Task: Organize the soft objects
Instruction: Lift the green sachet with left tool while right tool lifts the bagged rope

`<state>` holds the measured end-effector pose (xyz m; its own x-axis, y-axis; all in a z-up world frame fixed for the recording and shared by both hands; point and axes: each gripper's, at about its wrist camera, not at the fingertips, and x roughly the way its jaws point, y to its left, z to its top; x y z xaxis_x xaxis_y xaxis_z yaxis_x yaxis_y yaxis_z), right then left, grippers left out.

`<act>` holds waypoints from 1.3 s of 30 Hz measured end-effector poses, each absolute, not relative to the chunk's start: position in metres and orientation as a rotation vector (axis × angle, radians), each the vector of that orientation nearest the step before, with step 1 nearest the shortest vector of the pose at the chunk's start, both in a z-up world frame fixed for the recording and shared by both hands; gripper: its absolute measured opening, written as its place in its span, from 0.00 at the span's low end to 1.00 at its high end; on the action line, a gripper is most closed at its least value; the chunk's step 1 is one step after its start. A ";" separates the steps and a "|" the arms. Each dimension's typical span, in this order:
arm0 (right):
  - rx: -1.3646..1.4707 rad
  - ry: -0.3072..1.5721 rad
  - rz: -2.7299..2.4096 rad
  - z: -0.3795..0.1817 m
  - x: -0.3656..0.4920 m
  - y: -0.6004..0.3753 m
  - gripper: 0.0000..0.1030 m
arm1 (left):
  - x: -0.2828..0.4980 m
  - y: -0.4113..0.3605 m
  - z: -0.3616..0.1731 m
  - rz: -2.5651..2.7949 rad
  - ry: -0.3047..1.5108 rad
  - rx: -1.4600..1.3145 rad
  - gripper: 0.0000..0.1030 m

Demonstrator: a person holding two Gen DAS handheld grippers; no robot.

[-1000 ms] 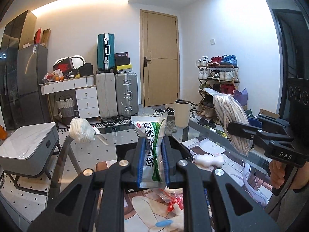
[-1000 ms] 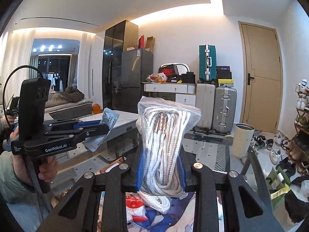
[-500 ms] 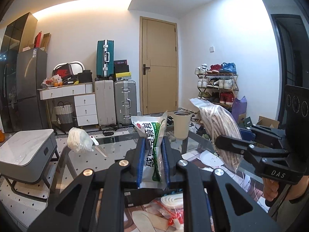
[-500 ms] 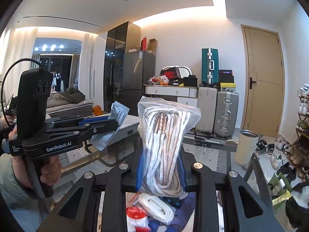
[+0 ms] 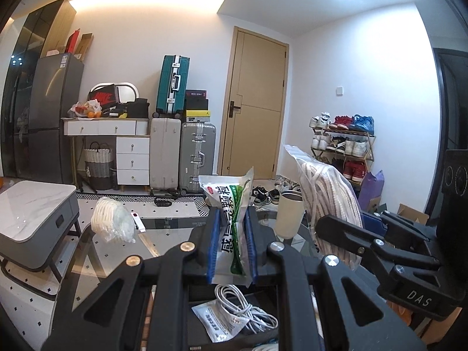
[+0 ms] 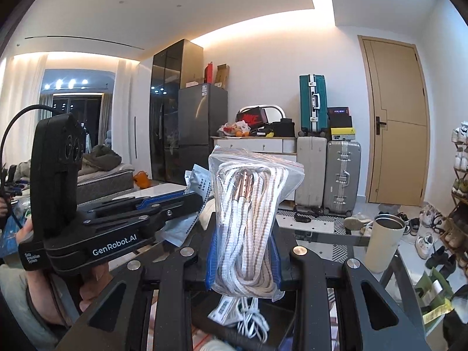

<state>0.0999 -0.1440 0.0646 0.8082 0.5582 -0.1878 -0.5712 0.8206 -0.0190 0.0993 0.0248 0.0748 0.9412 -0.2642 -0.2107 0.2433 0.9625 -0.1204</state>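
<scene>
My left gripper (image 5: 232, 219) is shut on a white and green printed sachet (image 5: 231, 204), held upright between the blue pads. My right gripper (image 6: 242, 234) is shut on a clear zip bag of striped cord (image 6: 248, 204), also upright. Both are carried above the glass table (image 5: 163, 242), side by side. The left wrist view shows the right gripper (image 5: 336, 228) with its cord bag (image 5: 327, 193) at the right. In the right wrist view the left gripper (image 6: 187, 199) and its sachet (image 6: 199, 187) are at the left, with a hand on the handle.
Below the grippers lie a coiled white cable (image 5: 242, 310) and a grey sachet (image 5: 216, 318). A bag of white items (image 5: 112, 225) and a cream cup (image 5: 289, 215) stand on the glass table. A grey side table (image 5: 35, 213) is at the left, a shoe rack (image 5: 342, 149) far right.
Both grippers have moved forward over the table with their loads still held. The cup and the bag of white items look nearer. The cable and grey sachet have come into view beneath.
</scene>
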 end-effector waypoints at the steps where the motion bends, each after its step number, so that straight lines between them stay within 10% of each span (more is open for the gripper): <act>1: -0.067 0.182 0.603 0.065 0.104 -0.143 0.28 | 0.103 0.026 0.075 -0.256 0.228 -0.100 0.14; 39: -0.054 0.517 0.561 0.025 0.185 -0.122 0.28 | 0.159 0.032 0.024 -0.195 0.496 -0.155 0.15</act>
<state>0.1845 -0.1217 0.0246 0.7231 0.4947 -0.4822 -0.5212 0.8488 0.0892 0.1587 0.0320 0.0244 0.8617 -0.2229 -0.4559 0.1478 0.9696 -0.1947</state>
